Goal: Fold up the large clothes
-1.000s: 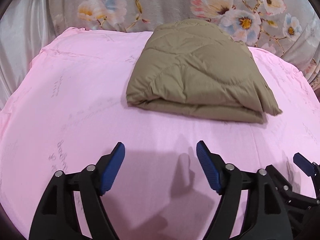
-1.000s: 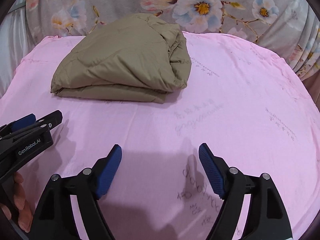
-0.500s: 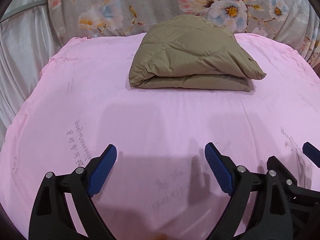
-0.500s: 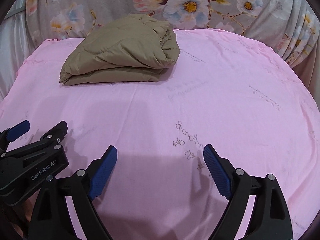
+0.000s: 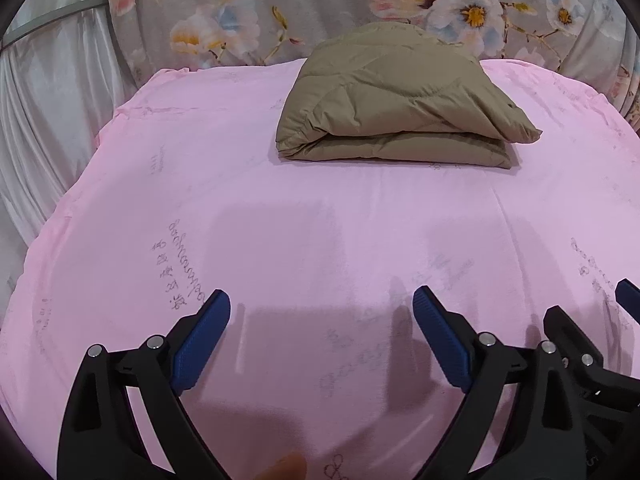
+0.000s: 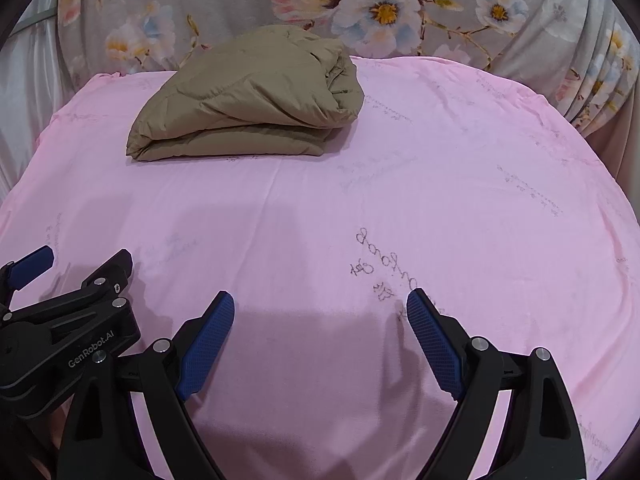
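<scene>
A khaki quilted garment (image 5: 400, 108) lies folded in a thick stack at the far side of the pink sheet (image 5: 304, 216); the right wrist view shows it at upper left (image 6: 248, 100). My left gripper (image 5: 320, 296) hovers over bare sheet well short of the stack, its jaws opening with nothing between them. Beside it, my right gripper (image 6: 320, 296) is open and empty over the sheet too. Each gripper appears at the edge of the other's view: the left gripper (image 6: 82, 258) and the right gripper (image 5: 592, 300).
A grey floral curtain (image 5: 280, 8) hangs right behind the bed, and a white curtain (image 5: 48, 100) hangs at the left. The sheet falls away at its left edge (image 5: 60, 208) and right edge (image 6: 612, 184). A person's fingertip (image 5: 288, 464) shows at the bottom.
Both grippers have drawn back from the folded garment, which now sits farther away and higher in both views. The left jaws have spread wider; the right ones slightly.
</scene>
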{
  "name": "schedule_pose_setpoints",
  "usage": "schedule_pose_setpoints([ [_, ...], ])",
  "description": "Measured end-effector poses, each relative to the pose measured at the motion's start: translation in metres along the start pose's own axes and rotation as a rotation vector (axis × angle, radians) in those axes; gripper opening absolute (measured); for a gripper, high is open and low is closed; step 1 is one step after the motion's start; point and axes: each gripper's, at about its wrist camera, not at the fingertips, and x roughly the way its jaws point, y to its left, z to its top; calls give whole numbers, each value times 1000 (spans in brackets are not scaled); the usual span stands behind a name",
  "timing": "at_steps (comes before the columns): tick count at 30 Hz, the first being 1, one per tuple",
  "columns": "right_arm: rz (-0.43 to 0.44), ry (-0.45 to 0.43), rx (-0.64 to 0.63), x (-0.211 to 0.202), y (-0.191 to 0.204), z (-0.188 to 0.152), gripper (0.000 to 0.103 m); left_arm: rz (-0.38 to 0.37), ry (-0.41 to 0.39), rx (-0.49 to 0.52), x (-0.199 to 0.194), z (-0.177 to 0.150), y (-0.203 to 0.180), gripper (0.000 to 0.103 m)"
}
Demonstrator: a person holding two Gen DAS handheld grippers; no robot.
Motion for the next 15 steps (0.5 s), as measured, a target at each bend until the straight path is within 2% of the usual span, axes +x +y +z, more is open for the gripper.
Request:
schedule_pose_setpoints([
  [15, -19, -15, -4, -2, 0, -1, 86, 7, -1, 9, 1, 0, 0, 90],
])
